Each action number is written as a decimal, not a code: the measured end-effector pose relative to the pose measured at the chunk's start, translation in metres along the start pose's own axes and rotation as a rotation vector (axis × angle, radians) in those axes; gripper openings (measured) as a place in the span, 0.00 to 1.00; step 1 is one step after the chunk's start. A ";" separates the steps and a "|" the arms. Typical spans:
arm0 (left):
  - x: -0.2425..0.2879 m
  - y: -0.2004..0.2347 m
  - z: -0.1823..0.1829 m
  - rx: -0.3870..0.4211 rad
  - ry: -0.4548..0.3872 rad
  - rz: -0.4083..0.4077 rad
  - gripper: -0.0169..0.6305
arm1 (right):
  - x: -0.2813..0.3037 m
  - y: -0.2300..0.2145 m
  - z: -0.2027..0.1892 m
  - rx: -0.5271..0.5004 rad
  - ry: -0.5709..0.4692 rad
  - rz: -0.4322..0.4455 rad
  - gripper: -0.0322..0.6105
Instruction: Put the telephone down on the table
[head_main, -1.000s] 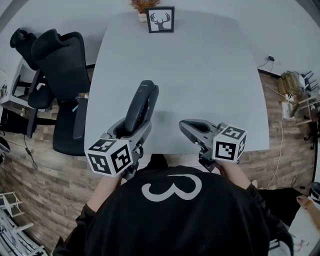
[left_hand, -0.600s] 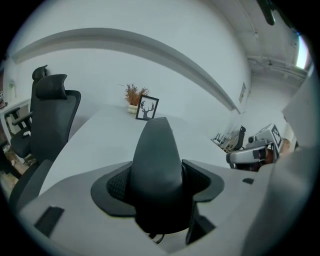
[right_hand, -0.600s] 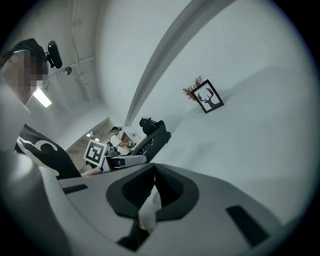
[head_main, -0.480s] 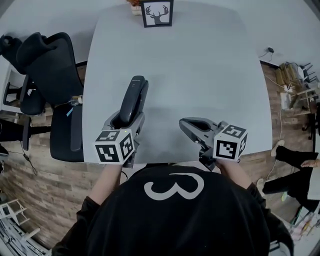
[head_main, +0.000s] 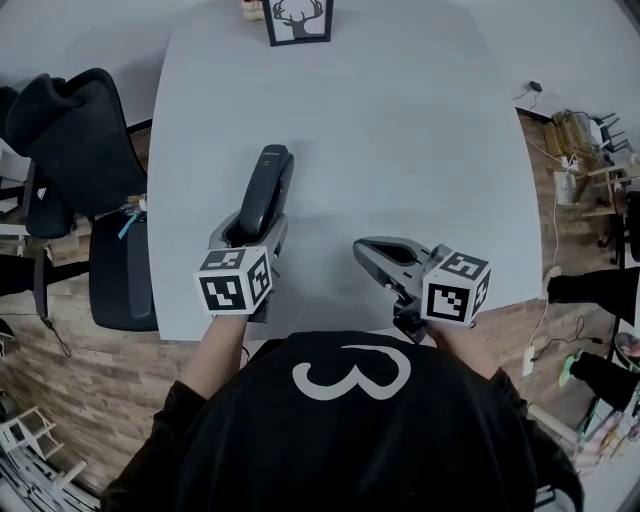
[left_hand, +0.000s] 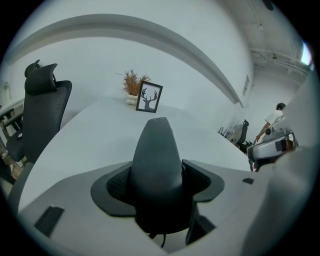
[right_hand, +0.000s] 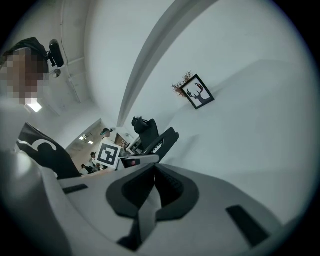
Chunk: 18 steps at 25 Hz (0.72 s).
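Note:
A dark grey telephone handset (head_main: 263, 194) is clamped by its near end between the jaws of my left gripper (head_main: 246, 235), its far end reaching out low over the pale grey table (head_main: 400, 130). In the left gripper view the handset (left_hand: 156, 170) fills the gap between both black pads. My right gripper (head_main: 378, 255) hovers near the table's front edge, its pads pressed together with nothing between them. From the right gripper view the handset (right_hand: 162, 141) and the left gripper's marker cube (right_hand: 109, 155) show at the left.
A framed deer picture (head_main: 301, 20) and a small dried plant (left_hand: 132, 86) stand at the table's far edge. Black office chairs (head_main: 70, 130) crowd the left side. Cables and clutter lie on the wooden floor at the right (head_main: 580, 140).
My left gripper has carried the handset forward and down toward the tabletop. The right gripper has sunk slightly and stayed near the front edge.

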<state>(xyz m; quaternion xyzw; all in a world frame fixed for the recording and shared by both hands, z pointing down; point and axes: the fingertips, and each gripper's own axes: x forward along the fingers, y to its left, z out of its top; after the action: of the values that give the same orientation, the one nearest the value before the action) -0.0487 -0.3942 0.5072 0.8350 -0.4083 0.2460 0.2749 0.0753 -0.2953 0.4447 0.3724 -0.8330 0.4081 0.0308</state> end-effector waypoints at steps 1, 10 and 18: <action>0.003 0.000 -0.001 0.002 -0.002 -0.001 0.48 | 0.000 -0.002 -0.001 0.003 0.000 -0.004 0.06; 0.022 0.000 -0.012 0.056 0.032 0.016 0.48 | -0.001 -0.012 -0.008 0.042 -0.004 -0.028 0.06; 0.036 -0.002 -0.020 0.142 0.075 0.053 0.48 | 0.000 -0.018 -0.011 0.071 -0.002 -0.033 0.06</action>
<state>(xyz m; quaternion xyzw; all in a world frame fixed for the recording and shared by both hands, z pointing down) -0.0315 -0.3992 0.5440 0.8314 -0.4012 0.3127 0.2238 0.0847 -0.2945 0.4639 0.3875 -0.8117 0.4363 0.0235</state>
